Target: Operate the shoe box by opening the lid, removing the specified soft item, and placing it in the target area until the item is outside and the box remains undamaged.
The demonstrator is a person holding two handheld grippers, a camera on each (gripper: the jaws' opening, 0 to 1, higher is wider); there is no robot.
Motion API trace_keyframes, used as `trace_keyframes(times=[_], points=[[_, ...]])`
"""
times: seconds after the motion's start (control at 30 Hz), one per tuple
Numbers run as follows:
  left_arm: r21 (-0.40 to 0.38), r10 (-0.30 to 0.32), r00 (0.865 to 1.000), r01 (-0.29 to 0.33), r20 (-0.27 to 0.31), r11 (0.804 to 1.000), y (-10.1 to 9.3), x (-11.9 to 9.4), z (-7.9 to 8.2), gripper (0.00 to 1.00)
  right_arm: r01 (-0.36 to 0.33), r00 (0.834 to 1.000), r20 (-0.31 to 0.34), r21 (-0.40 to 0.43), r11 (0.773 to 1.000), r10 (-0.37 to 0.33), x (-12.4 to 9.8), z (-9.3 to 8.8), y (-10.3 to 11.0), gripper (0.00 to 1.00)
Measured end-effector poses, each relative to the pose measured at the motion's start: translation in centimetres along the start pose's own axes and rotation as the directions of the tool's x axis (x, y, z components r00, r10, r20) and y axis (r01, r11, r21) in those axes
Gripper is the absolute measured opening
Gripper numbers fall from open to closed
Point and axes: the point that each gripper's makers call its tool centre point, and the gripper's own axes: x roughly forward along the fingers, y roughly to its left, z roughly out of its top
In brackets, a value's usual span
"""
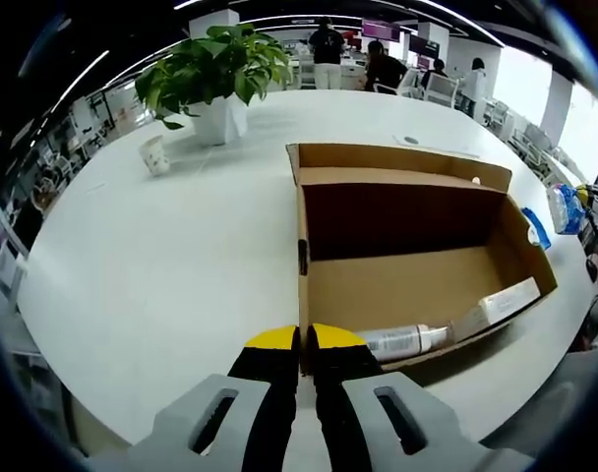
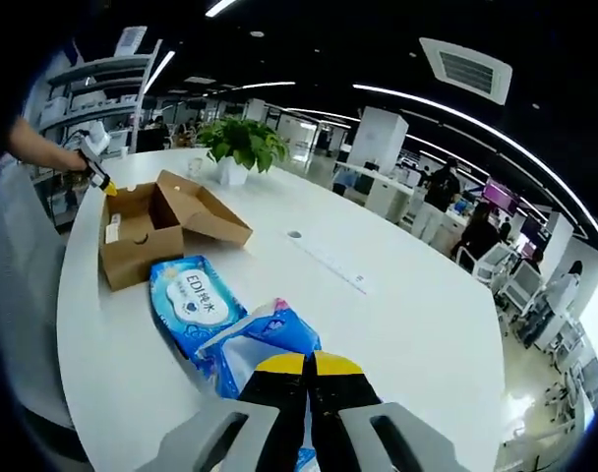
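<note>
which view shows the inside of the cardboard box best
The left gripper view: the open cardboard box lies close, its floor plain, with a white bottle inside. The right gripper view shows the box small and far off, lid open.

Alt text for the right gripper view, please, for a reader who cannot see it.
The right gripper, jaws together, pinches a crumpled blue soft pack lying on a white table, beside a flat blue wipes pack. Farther back sits the open cardboard shoe box, where the left gripper touches its rim, with a potted plant behind.

Left gripper view hugs the shoe box (image 1: pixel 407 246); right views it from afar, seemingly opposite.
</note>
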Motion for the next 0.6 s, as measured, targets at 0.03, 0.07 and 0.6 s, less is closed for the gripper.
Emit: trace_keyframes(times=[0.03, 0.07, 0.6], points=[[-0.001, 0.000, 1.000, 0.000, -0.001, 1.000, 0.0, 0.0, 0.0, 0.01, -0.001, 1.000, -0.002, 0.002, 1.000, 0.001, 0.0, -0.1, 0.0, 0.00], [-0.001, 0.000, 1.000, 0.000, -0.002, 1.000, 0.0, 0.0, 0.0, 0.01, -0.008, 1.000, -0.008, 0.009, 1.000, 0.008, 0.2, -0.4, 0.1, 0.00], [0.007, 0.006, 1.000, -0.006, -0.014, 1.000, -0.1, 0.2, 0.1, 0.01, -0.053, 0.995, -0.087, 0.029, 0.998, 0.055, 2.2, -3.9, 0.9, 0.00]])
